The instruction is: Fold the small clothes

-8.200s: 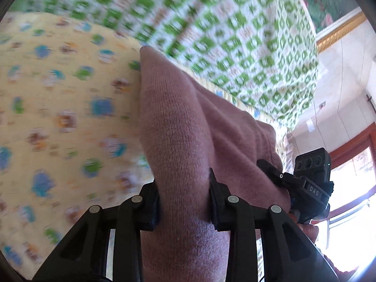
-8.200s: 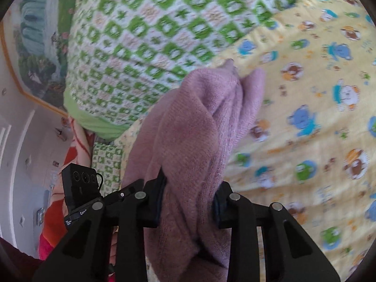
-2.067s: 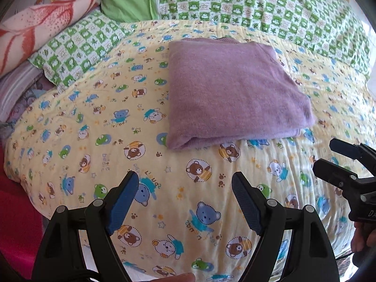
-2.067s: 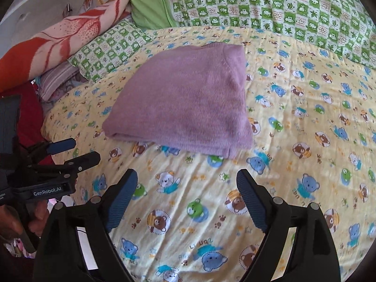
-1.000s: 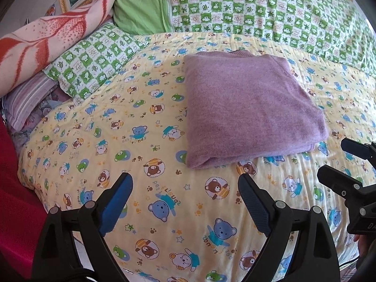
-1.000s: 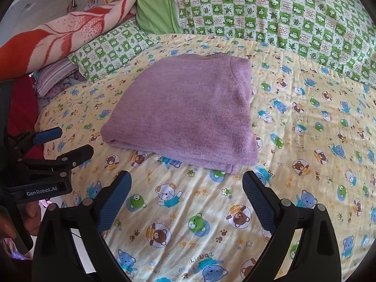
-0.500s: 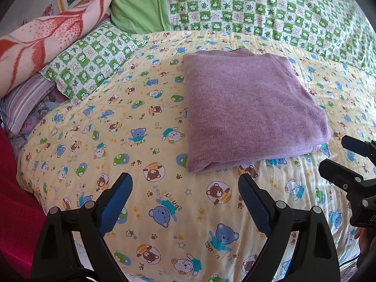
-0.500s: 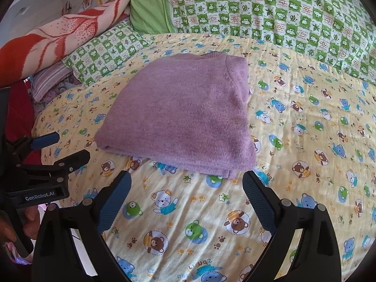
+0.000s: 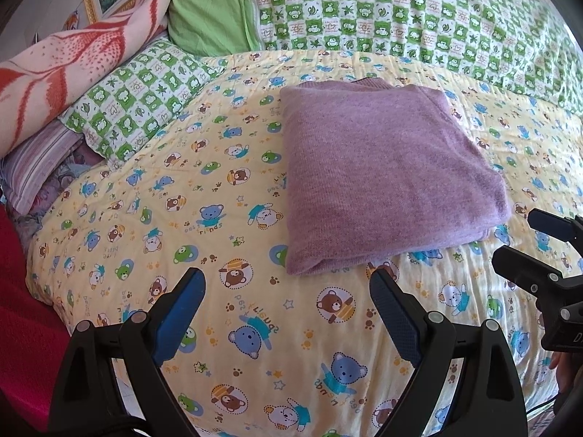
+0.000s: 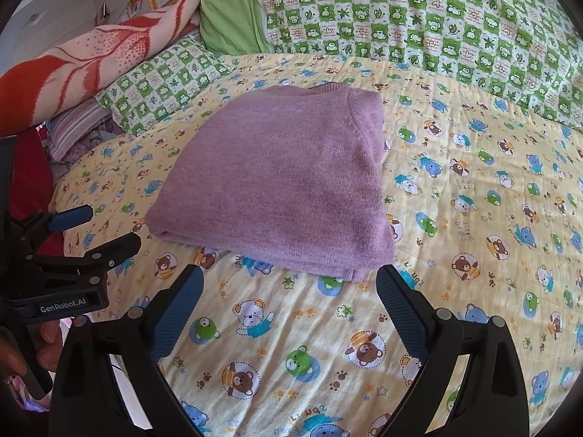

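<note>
Where sweater (image 9: 382, 178) lies: quilt (image 9: 233, 218) (bear-printed)

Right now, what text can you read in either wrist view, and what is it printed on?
"GenRobot.AI": white, on the left tongs' black body, right wrist view.
"best friends": on the yellow bear-print sheet, beside a blue bear.
"D": cut-off letter on the right tongs' body, left wrist view.
Other sheet captions: upside down or too distorted to read.

Sweater (image 9: 382, 178) on quilt (image 9: 182, 200) — pillows (image 9: 135, 98) behind.
</note>
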Motion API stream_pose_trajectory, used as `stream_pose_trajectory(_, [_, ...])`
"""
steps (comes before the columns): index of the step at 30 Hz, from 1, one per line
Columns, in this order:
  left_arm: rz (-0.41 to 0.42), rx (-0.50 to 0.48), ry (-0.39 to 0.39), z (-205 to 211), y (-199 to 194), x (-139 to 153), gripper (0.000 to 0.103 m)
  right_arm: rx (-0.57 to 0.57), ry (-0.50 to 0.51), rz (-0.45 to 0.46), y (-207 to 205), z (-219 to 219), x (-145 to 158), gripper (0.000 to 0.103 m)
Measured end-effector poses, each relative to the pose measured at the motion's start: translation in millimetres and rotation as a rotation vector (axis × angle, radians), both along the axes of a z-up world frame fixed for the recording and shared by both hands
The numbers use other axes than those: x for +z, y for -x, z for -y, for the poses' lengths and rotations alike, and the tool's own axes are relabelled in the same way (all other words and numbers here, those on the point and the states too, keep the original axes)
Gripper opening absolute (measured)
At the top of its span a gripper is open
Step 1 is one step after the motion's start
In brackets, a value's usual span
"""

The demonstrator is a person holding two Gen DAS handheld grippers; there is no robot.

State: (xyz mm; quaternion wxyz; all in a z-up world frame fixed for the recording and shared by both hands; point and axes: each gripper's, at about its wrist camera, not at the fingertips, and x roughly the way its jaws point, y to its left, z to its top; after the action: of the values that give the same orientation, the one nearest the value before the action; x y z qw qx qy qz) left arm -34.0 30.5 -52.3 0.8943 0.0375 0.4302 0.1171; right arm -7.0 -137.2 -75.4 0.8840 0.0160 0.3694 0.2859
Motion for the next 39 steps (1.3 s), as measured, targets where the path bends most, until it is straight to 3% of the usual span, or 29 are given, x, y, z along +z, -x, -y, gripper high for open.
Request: stream_pose_trajectory(39, [0.001, 0.008, -0.008, 11, -22, 9, 0.092, -0.033, -0.050, 0.018, -17, 8, 20, 0.096])
